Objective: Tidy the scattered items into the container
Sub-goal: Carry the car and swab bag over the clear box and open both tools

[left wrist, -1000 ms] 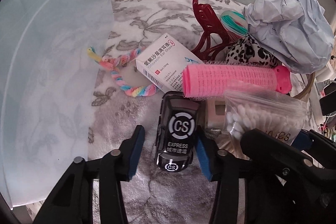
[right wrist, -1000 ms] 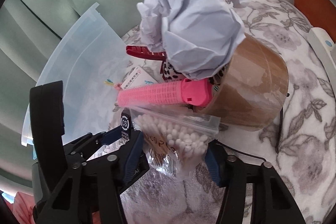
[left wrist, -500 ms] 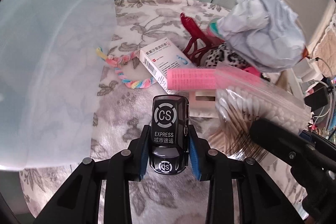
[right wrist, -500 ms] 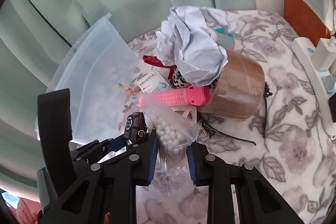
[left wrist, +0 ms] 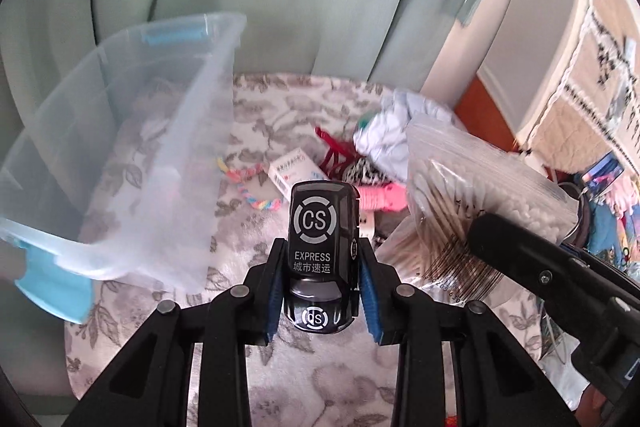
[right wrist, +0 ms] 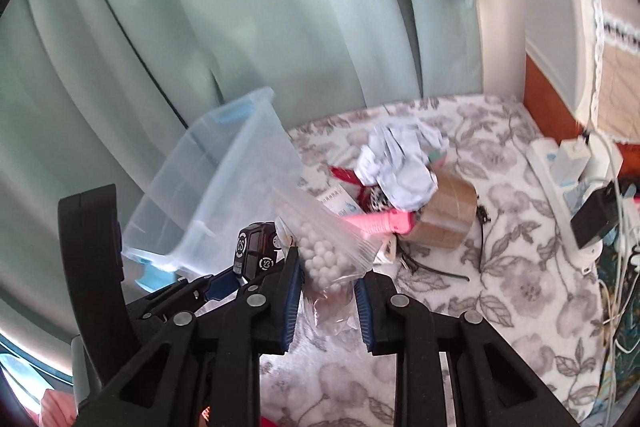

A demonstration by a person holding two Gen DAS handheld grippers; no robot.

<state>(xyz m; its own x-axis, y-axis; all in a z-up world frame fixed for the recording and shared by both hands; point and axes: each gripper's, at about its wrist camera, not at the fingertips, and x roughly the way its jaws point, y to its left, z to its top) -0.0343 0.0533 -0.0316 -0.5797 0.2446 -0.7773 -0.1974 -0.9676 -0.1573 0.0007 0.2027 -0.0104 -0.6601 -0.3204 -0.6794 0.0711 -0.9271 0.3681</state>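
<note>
My left gripper (left wrist: 320,287) is shut on a black toy car (left wrist: 320,235) marked "CS EXPRESS", held above the floral cloth. My right gripper (right wrist: 326,291) is shut on a clear zip bag of cotton swabs (right wrist: 320,239), which also shows in the left wrist view (left wrist: 472,187). The clear plastic container (left wrist: 132,163) with blue handles stands to the left, tilted open; it also shows in the right wrist view (right wrist: 224,183). The toy car shows in the right wrist view (right wrist: 256,247) just left of the bag.
On the cloth lie a rainbow braided cord (left wrist: 248,183), a white medicine box (left wrist: 292,167), a red hair claw (left wrist: 336,155), a pink hair roller (right wrist: 380,221), crumpled pale paper (right wrist: 400,163) and a brown tape roll (right wrist: 448,215). A power strip (right wrist: 576,187) lies right.
Both grippers have closed on their items and lifted up and back from the pile. The toy car and the swab bag have risen off the cloth; the container now shows whole.
</note>
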